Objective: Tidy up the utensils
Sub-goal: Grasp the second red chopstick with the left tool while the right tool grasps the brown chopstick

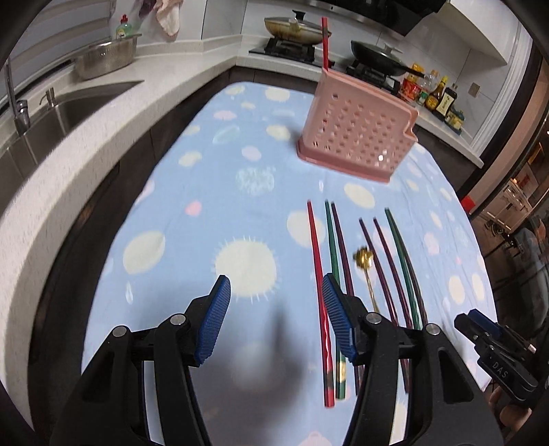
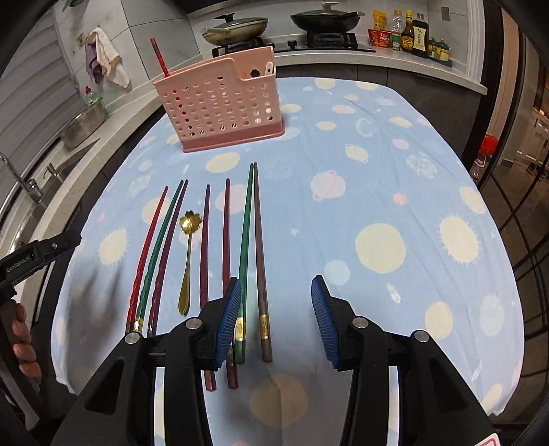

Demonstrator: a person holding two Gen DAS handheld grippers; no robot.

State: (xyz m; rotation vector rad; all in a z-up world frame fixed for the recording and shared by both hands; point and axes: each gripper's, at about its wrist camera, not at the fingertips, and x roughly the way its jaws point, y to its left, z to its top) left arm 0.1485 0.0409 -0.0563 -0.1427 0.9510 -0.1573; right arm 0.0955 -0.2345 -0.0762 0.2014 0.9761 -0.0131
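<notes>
Both grippers empty, fingers wide – left gripper [image 1: 276,298], right gripper [image 2: 274,302] above blue-clothed bench [image 2: 377,171]. Chopsticks [image 2: 224,240] & gold spoon [image 2: 187,260] lie in a row near pink holder [image 2: 219,109] – one red chopstick [image 2: 159,56] upright inside.

Chopsticks on the cloth: seven are counted – one red [image 2: 148,254], two green [image 2: 161,247] [image 2: 244,254], three purple or maroon [image 2: 170,254] [image 2: 204,254] [image 2: 226,240], one brown [image 2: 259,254].
Chopsticks in the holder: one red [image 2: 159,56] is seen standing.
Spoons: one gold spoon [image 2: 187,260] is counted.
Holders: one pink perforated holder [image 2: 219,106] is seen.
Cloths: one blue patterned cloth [image 2: 377,164] is seen.
Pans on the stove: two are counted [image 2: 235,29] [image 2: 326,19].
Grippers: two are seen, the left gripper [image 1: 274,291] and the right gripper [image 2: 274,291].
</notes>
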